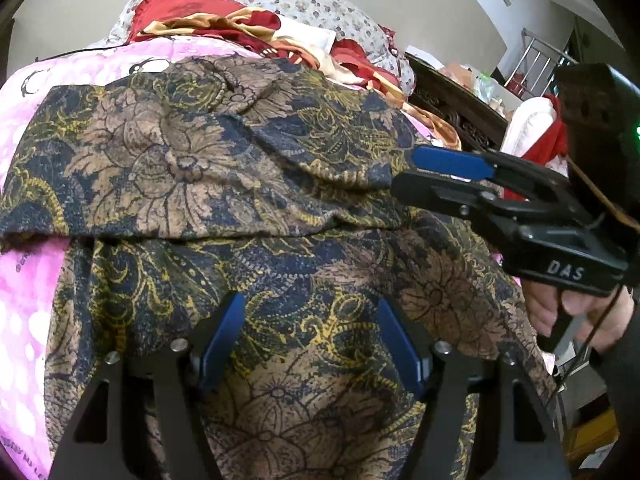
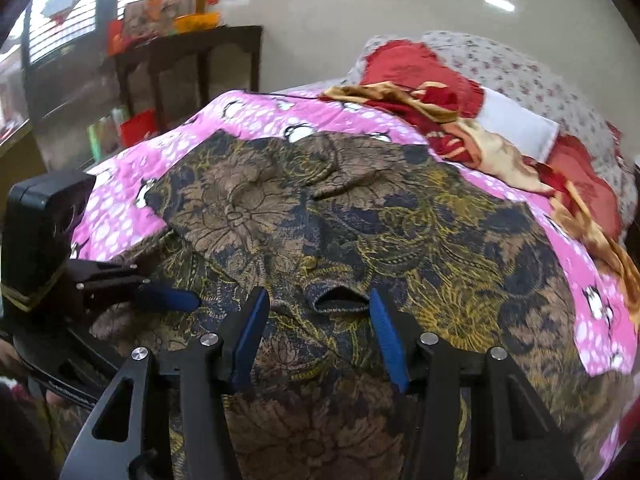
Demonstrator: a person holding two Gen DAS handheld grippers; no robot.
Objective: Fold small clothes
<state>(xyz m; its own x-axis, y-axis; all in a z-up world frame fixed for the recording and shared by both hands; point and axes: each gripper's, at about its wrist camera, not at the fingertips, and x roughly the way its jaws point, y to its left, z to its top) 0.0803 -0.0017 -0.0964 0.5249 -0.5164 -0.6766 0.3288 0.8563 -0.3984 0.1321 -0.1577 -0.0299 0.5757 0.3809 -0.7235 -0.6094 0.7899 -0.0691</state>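
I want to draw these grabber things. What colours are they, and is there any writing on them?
Both are black with silver bolts and blue fingertip pads. The left gripper and right gripper match. Seen from the left, the right one has white letters "DAS", a small green light, a thin cable, and a bare hand with a dark sleeve.

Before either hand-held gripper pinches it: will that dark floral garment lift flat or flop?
Likely flop. The dark floral garment lies in soft wrinkles and a folded layer, so it looks thin and limp. It drapes over the pink bedcover, so pushing would probably bunch it rather than slide it whole. It seems light.
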